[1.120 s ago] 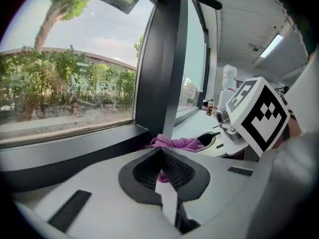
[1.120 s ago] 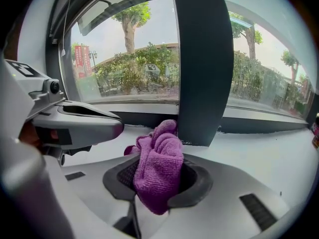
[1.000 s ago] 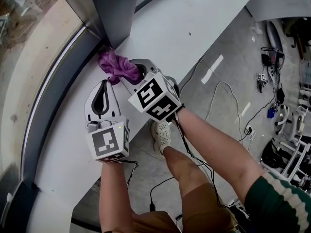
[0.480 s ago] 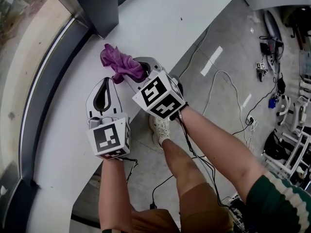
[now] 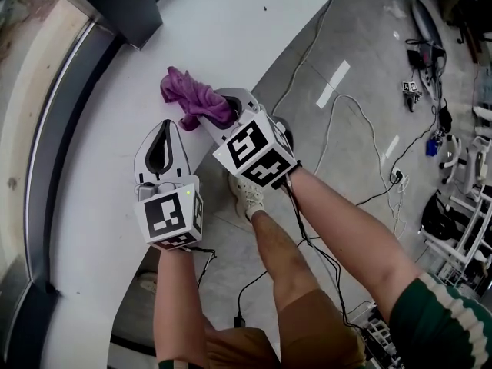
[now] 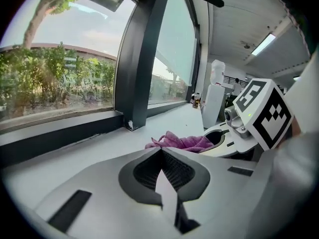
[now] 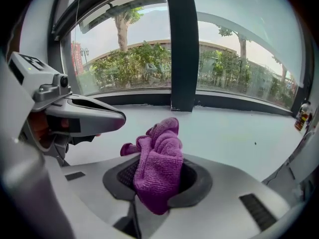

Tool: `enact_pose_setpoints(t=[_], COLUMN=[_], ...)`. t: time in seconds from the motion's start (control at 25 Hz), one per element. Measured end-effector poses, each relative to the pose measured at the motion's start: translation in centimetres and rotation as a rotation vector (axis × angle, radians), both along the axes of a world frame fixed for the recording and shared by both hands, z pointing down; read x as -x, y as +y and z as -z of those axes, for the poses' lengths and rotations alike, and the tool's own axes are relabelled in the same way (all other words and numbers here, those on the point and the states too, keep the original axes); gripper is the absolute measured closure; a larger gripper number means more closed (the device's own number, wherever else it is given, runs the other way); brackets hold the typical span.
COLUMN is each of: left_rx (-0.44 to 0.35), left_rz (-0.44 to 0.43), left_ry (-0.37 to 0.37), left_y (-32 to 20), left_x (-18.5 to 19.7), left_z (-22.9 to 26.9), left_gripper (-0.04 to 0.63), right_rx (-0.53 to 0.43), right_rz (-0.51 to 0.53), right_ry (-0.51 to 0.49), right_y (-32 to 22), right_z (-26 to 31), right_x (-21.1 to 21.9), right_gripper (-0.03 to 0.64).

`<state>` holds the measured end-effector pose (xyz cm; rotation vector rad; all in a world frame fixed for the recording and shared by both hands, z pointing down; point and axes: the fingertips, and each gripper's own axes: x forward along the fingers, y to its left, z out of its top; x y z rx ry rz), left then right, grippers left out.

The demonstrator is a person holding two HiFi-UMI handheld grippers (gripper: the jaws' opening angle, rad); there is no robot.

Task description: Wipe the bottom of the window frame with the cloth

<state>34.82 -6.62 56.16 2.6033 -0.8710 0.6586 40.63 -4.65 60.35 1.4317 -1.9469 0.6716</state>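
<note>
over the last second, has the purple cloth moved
Yes. The purple cloth, shut in the right gripper, has drawn away from the dark window post: it sat against the post's foot, now bare sill shows between them.

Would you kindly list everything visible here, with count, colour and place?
sill: one, white, curving under the window
window frame: one, dark, along the sill's far edge
cloth: one, purple, over the sill, clamped at one end
floor: one, grey, right of the sill
cables: several, black and white, across the floor
tape strip: one, white, on the floor
left gripper: one, white, shut and empty, over the sill
right gripper: one, white, shut on the cloth
shoe: one, white, on the floor below the grippers
</note>
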Motion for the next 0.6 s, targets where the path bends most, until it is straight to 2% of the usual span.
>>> enact_pose_setpoints(t=[0.24, 0.6], left_rx=[0.002, 0.017], left_rz=[-0.031, -0.072], left_ry=[-0.008, -0.040], left_y=[2.4, 3.5], left_x=[-0.8, -0.5], left_z=[-0.4, 0.2], left_gripper=[0.586, 0.586], right_rx=[0.004, 0.010], right_rz=[-0.031, -0.040], right_ry=[0.009, 0.031], right_y=[3.1, 4.4], right_z=[-0.4, 0.6], right_x=[-1.3, -1.3], right_gripper=[0.488, 0.488])
